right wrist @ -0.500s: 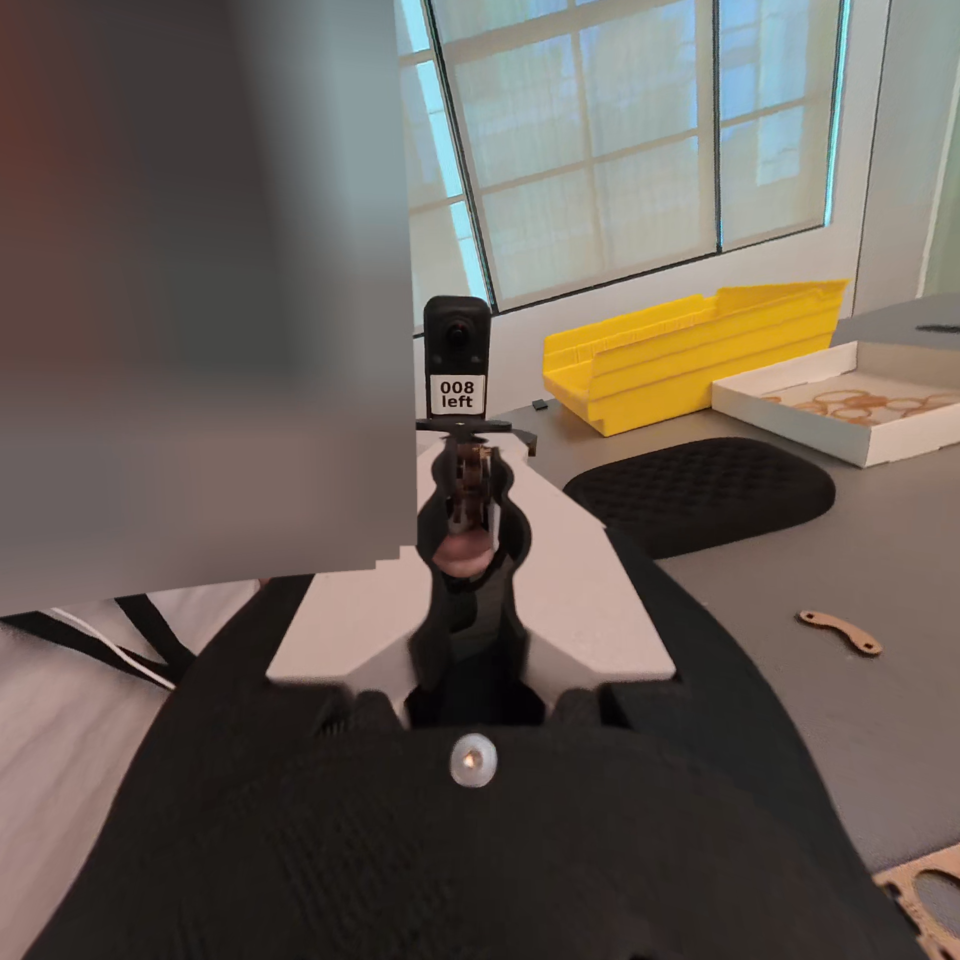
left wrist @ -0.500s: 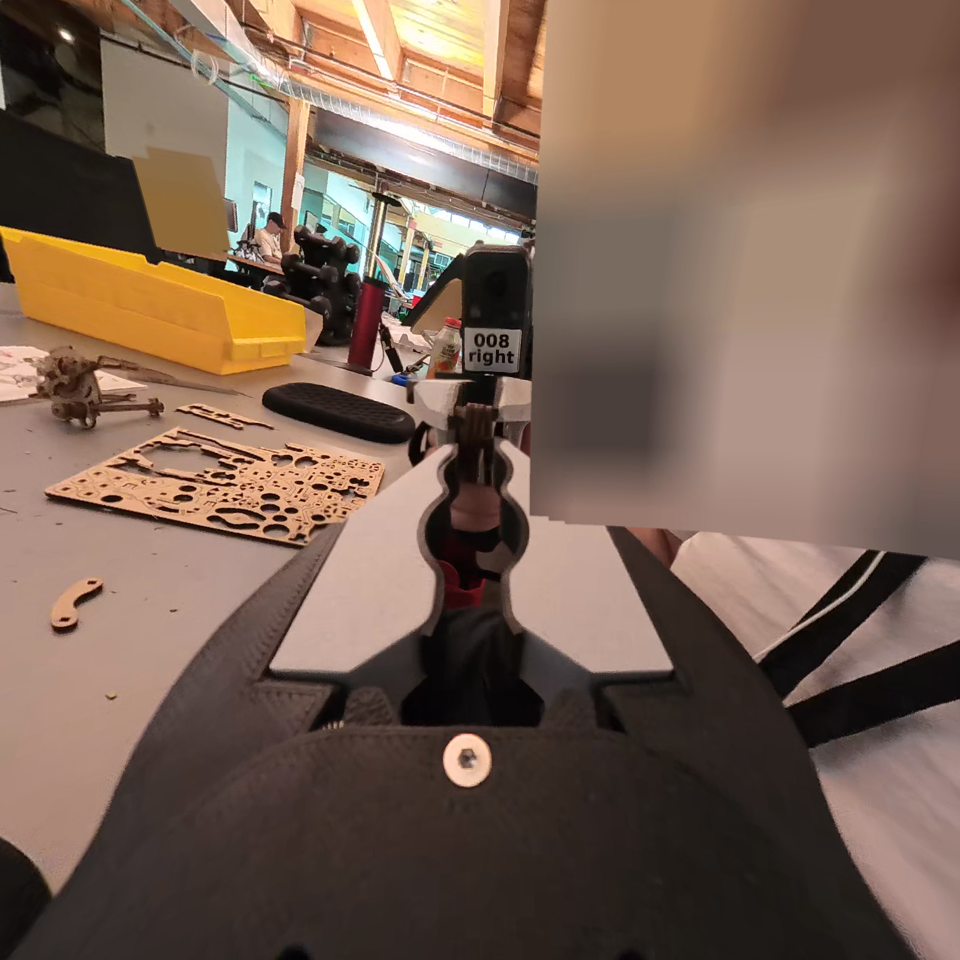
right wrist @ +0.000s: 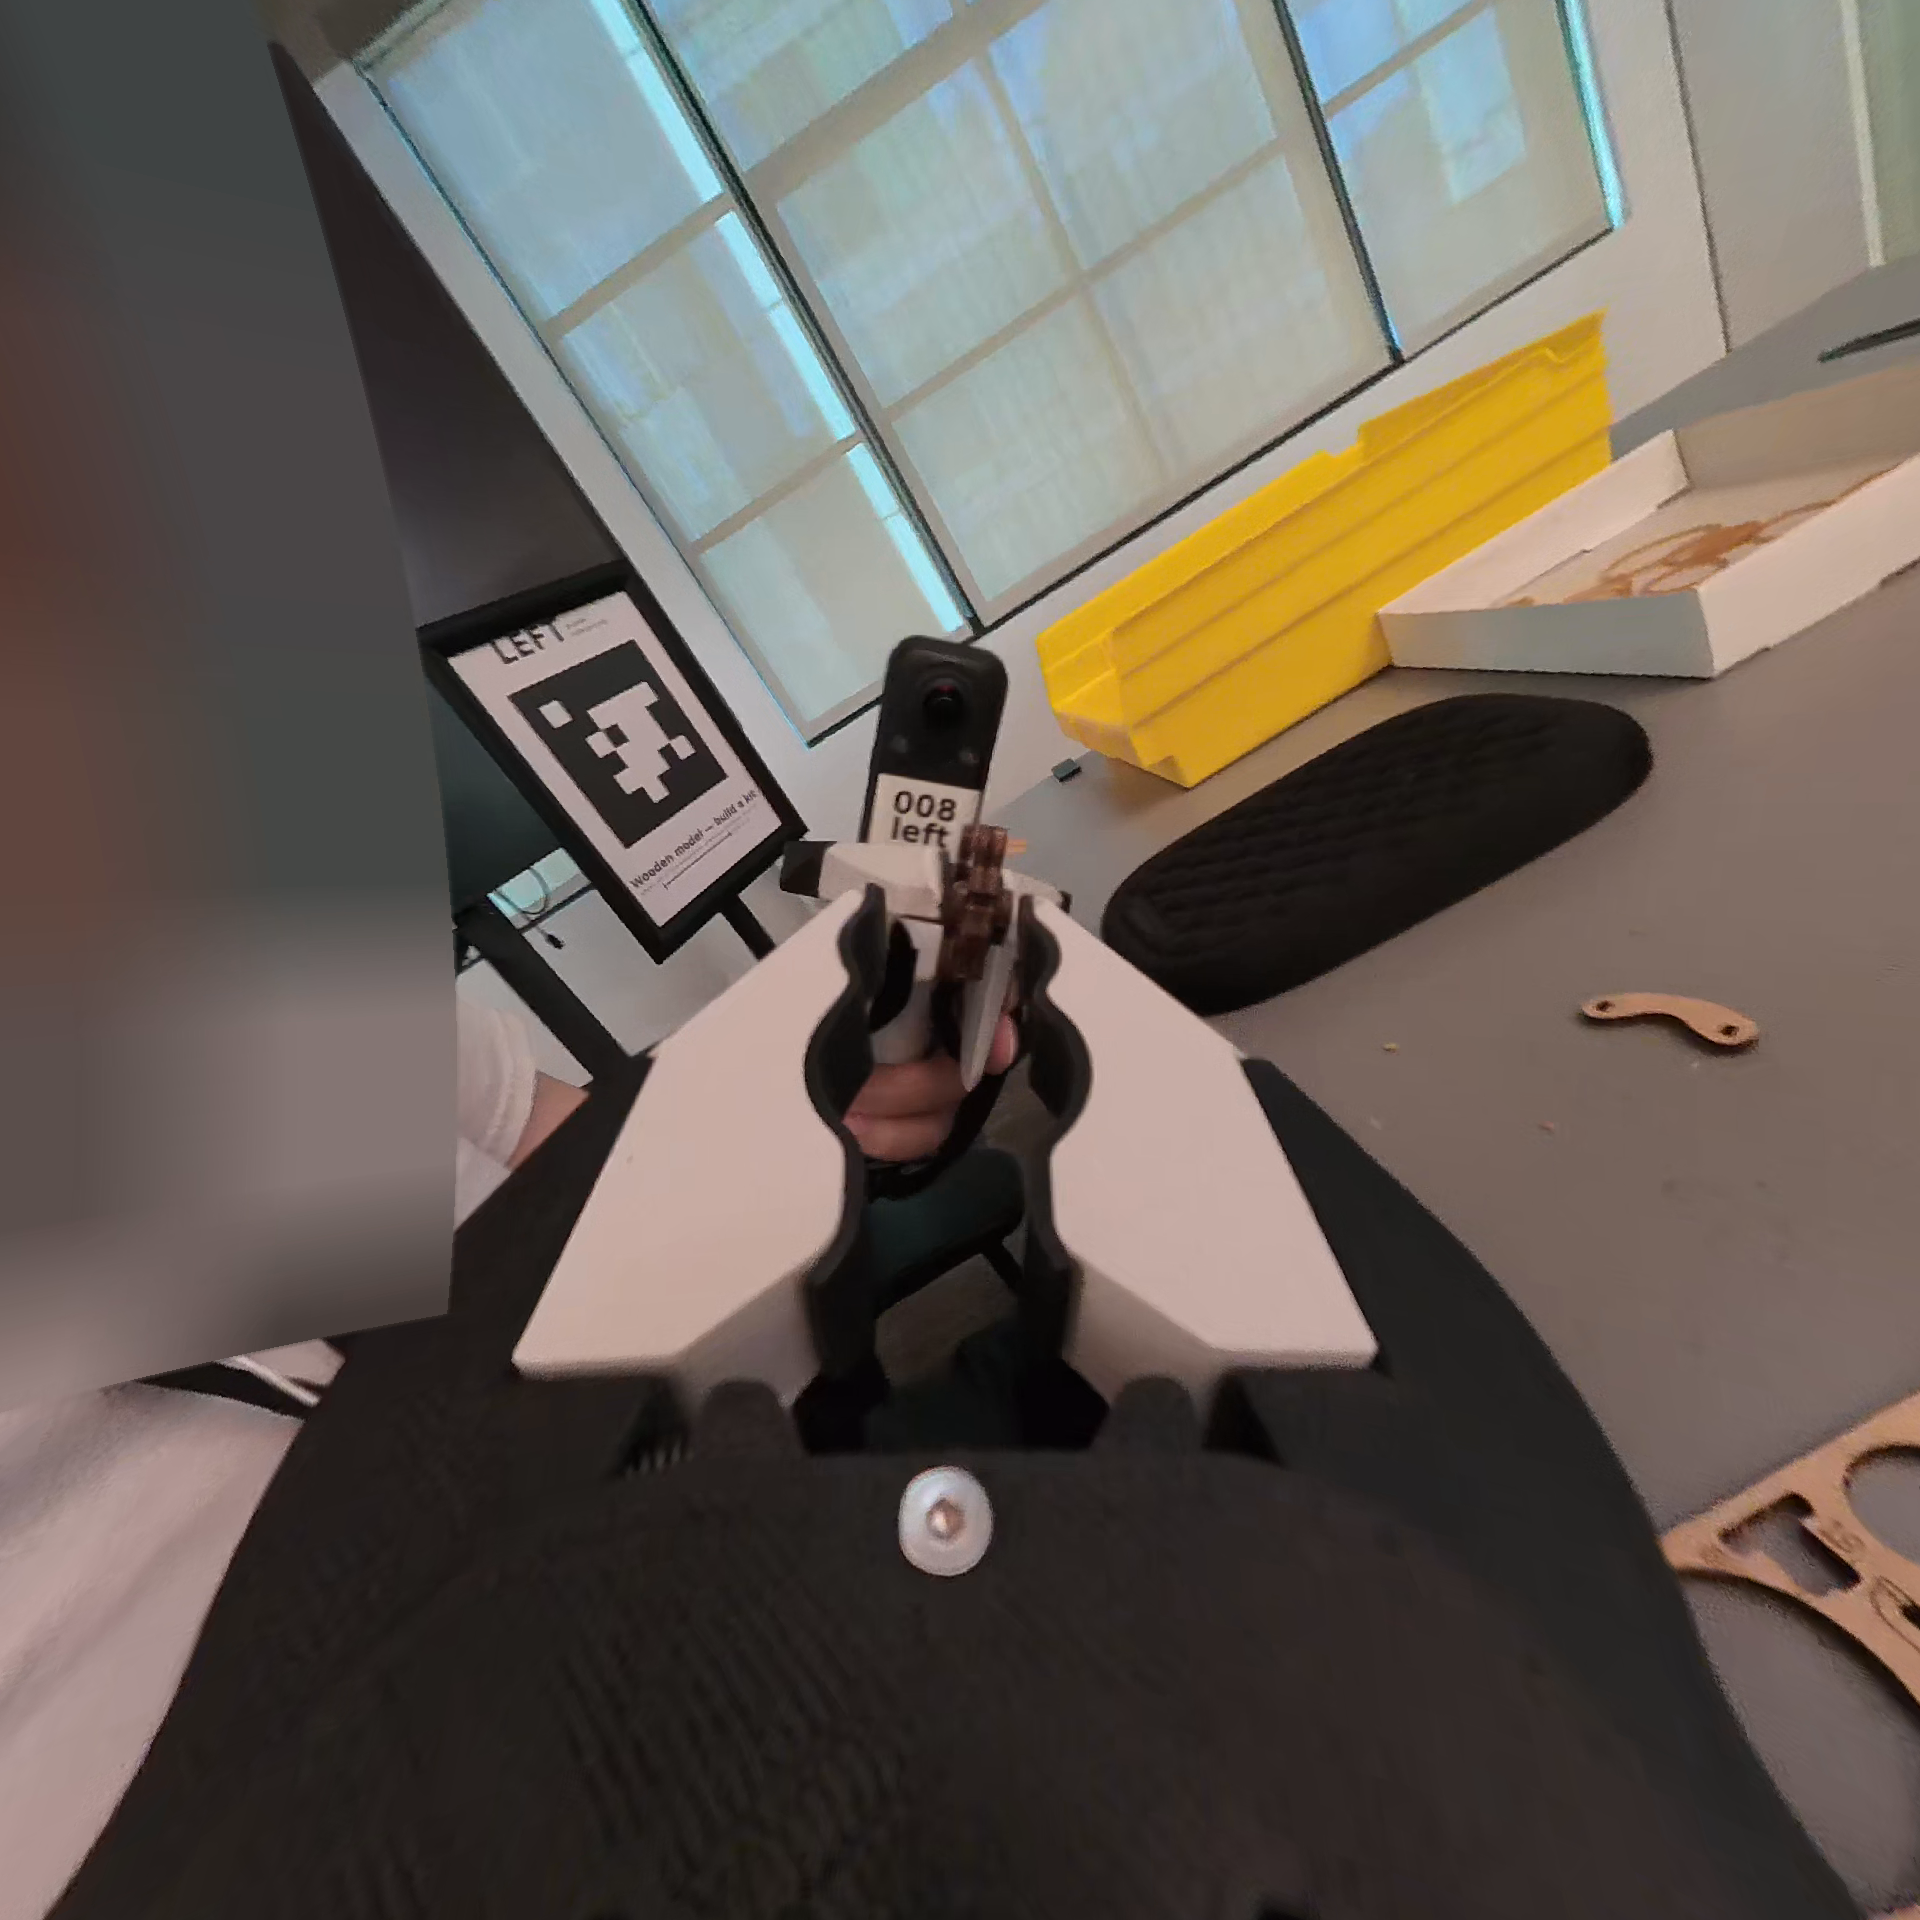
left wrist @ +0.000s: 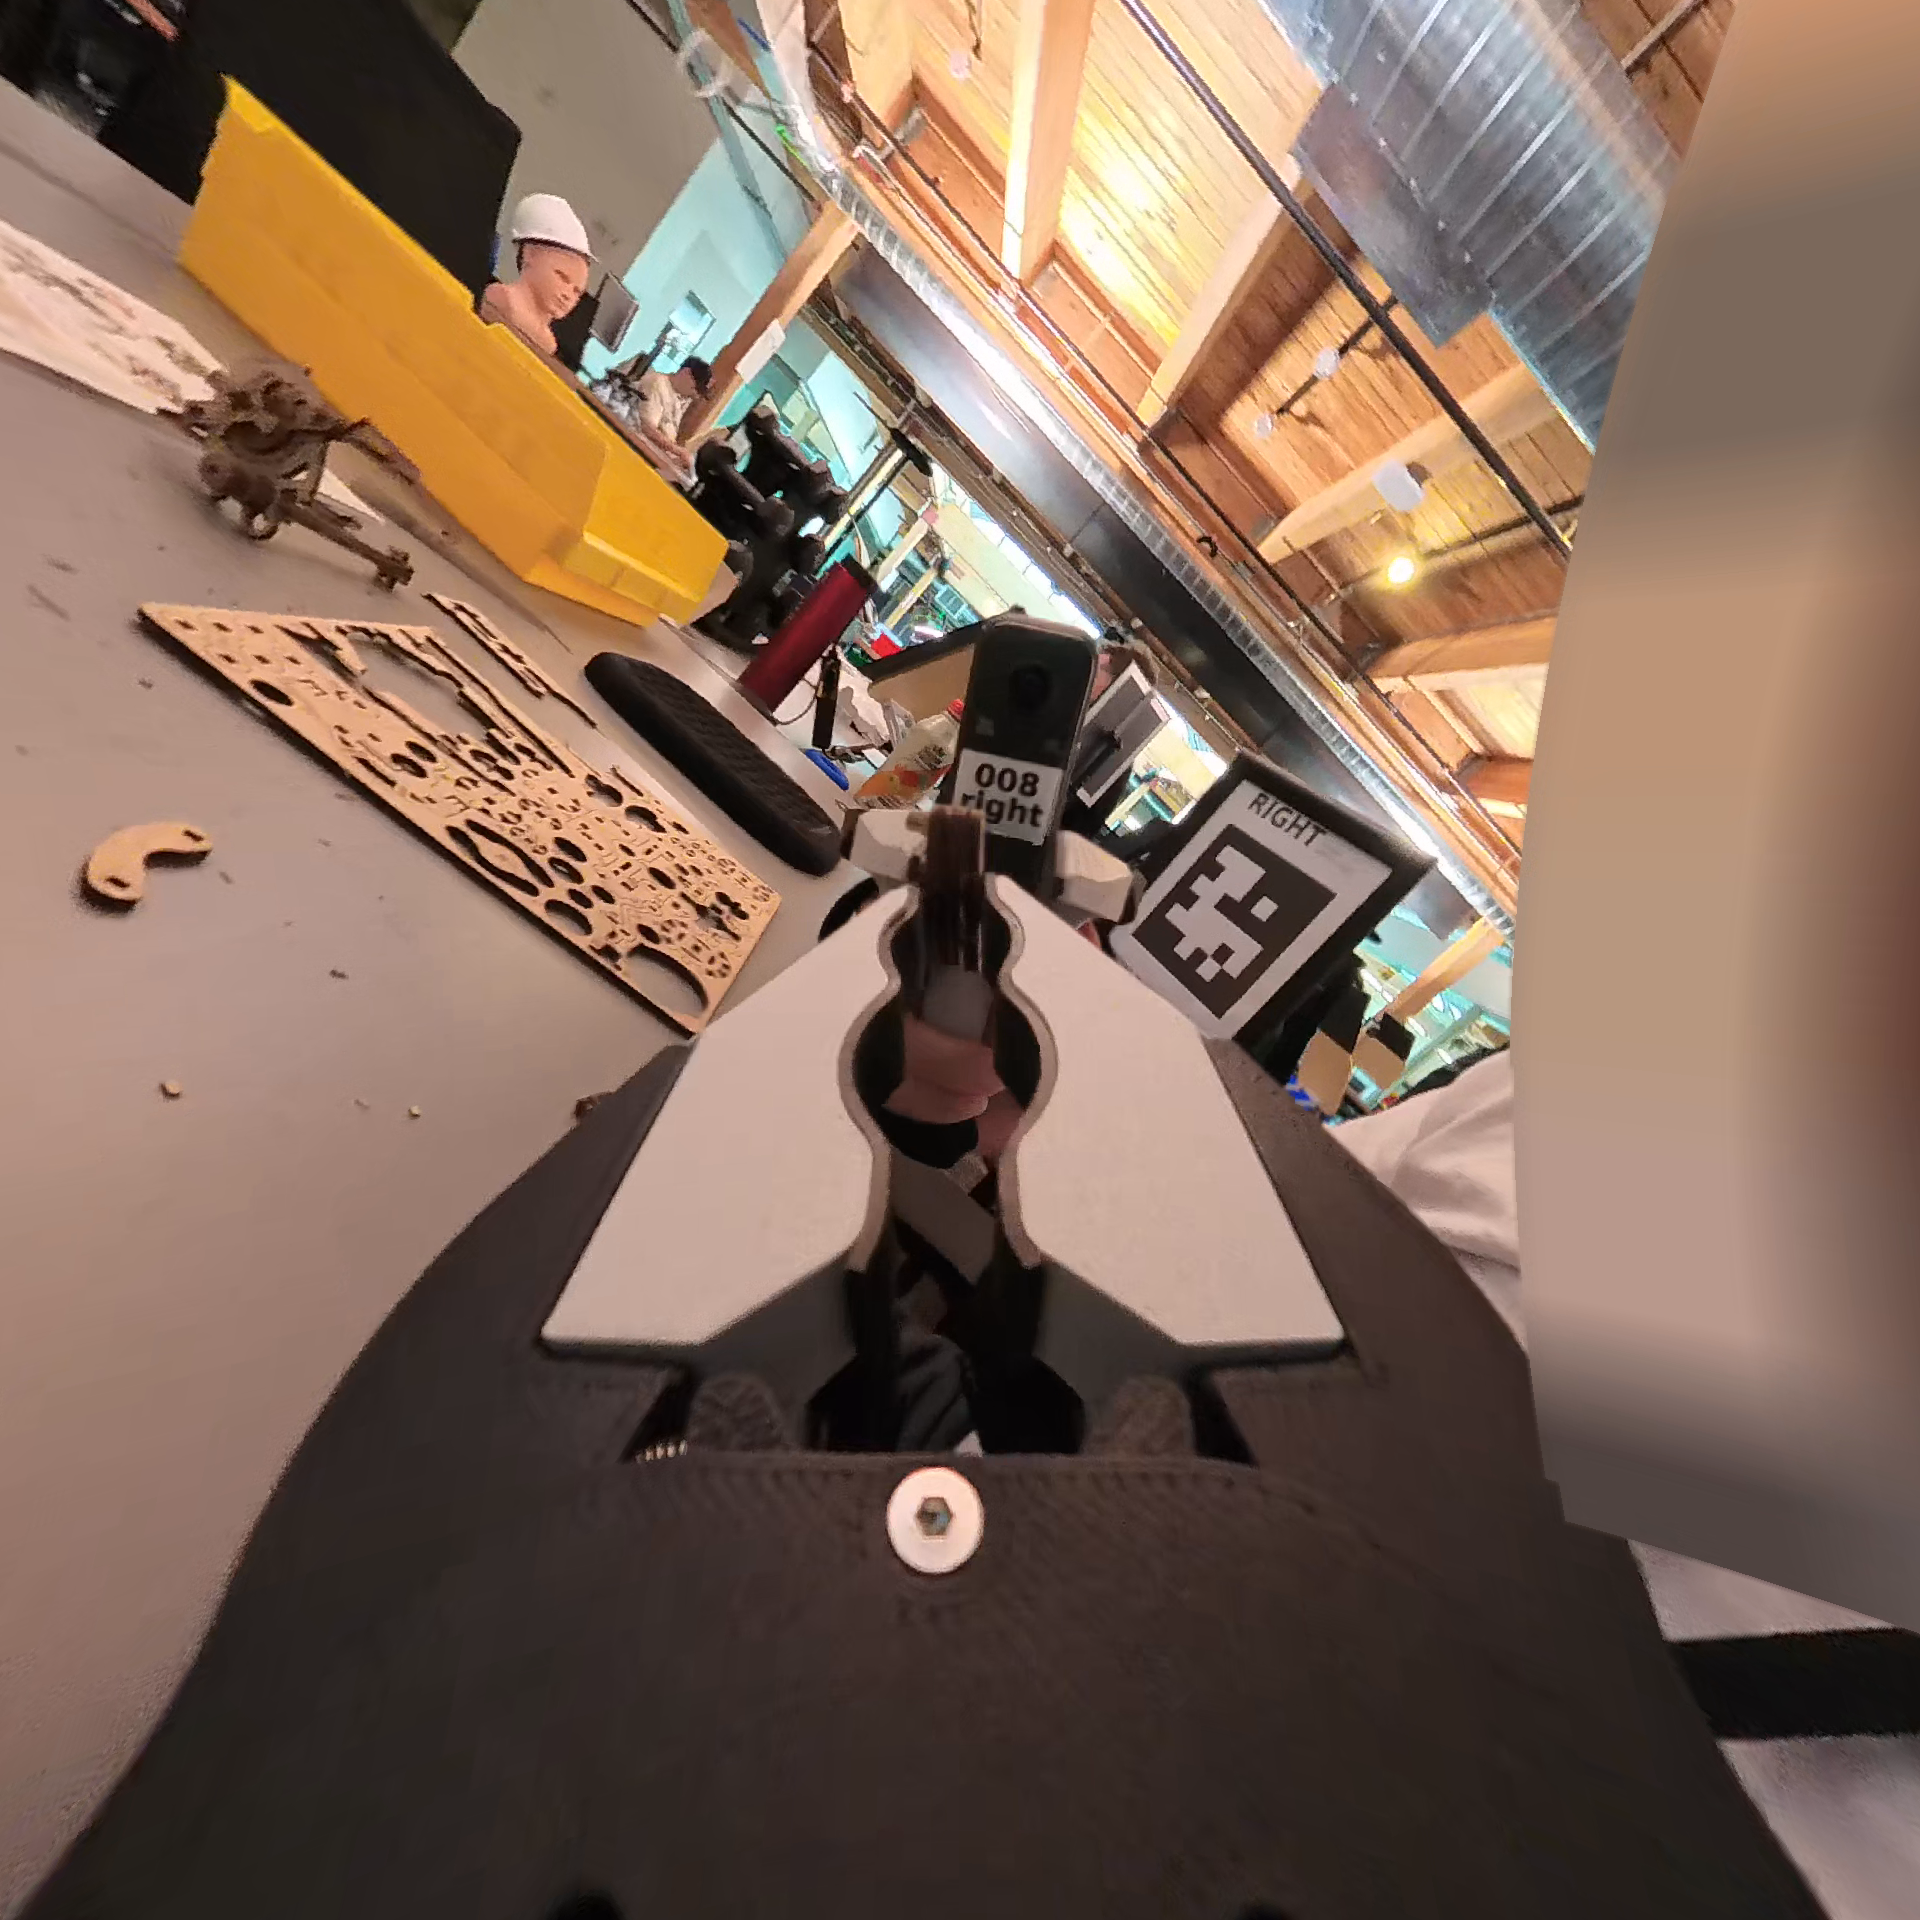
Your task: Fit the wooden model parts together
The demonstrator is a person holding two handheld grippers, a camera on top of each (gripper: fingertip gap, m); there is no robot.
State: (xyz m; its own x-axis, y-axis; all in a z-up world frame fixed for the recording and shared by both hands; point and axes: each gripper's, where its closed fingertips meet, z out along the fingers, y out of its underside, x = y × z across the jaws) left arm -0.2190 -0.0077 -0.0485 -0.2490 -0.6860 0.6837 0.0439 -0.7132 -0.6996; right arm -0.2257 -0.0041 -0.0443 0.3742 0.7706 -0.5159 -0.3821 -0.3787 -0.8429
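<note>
Left wrist view: both grippers meeting on one dark part

Your left gripper (left wrist: 951,904) and right gripper (right wrist: 961,935) are both closed onto the dark wooden assembly (right wrist: 977,899), held mid-air. Push straight, don't twist. Only the left view shows the punched sheet (left wrist: 468,769) and built model (left wrist: 265,457); only the right shows the white box (right wrist: 1621,592).

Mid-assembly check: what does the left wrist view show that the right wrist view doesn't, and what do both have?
Only the left wrist view shows the dark half-built wooden model lying on the grey table and nearly all of the pale laser-cut plywood sheet.

Only the right wrist view shows the white shallow cardboard box of plywood rings and the large paned window.

Both show the dark wooden part held between the left gripper and right gripper, a yellow plastic bin, a black wrist pad and a small curved plywood piece.
</note>
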